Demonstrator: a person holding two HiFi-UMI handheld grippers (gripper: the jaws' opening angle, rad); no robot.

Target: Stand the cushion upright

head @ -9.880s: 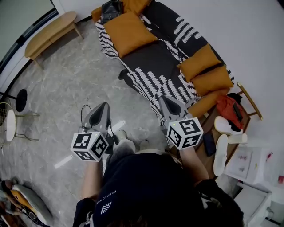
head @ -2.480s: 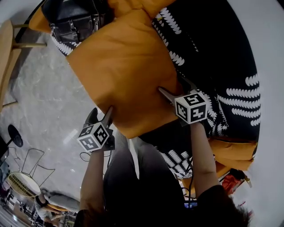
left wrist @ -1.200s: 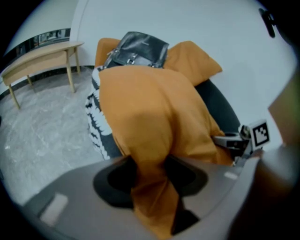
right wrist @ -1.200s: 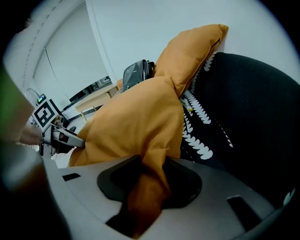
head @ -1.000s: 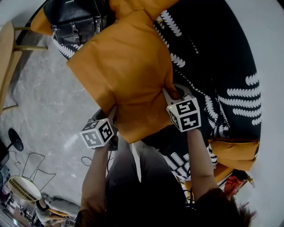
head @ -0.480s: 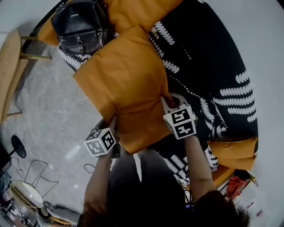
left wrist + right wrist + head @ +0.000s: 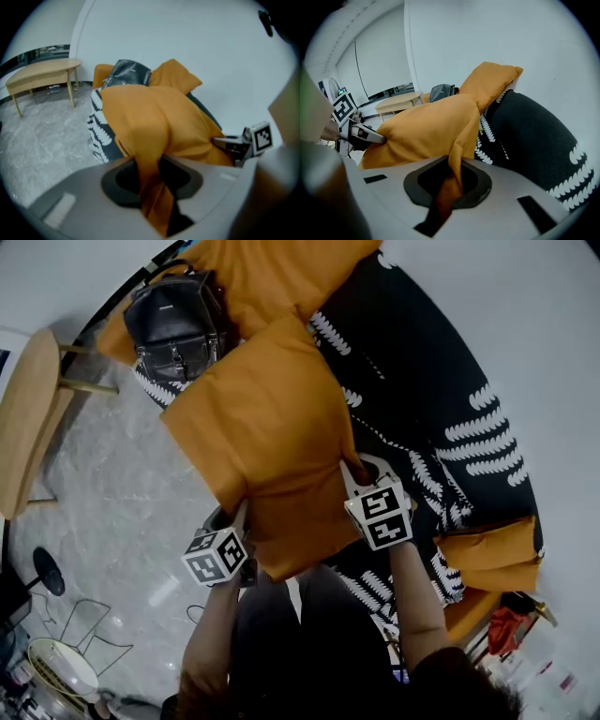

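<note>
Gripping the orange cushion by its near edge, one corner in each gripper. My left gripper had just been closing, and a fold of cushion fabric sat clamped between its jaws. My right gripper was pinched tight on the other corner. The cushion's body stretched away ahead of both sets of jaws. A black backpack and a second orange cushion lay beyond its far edge. The patterned sofa lay right of my right jaws.
</note>
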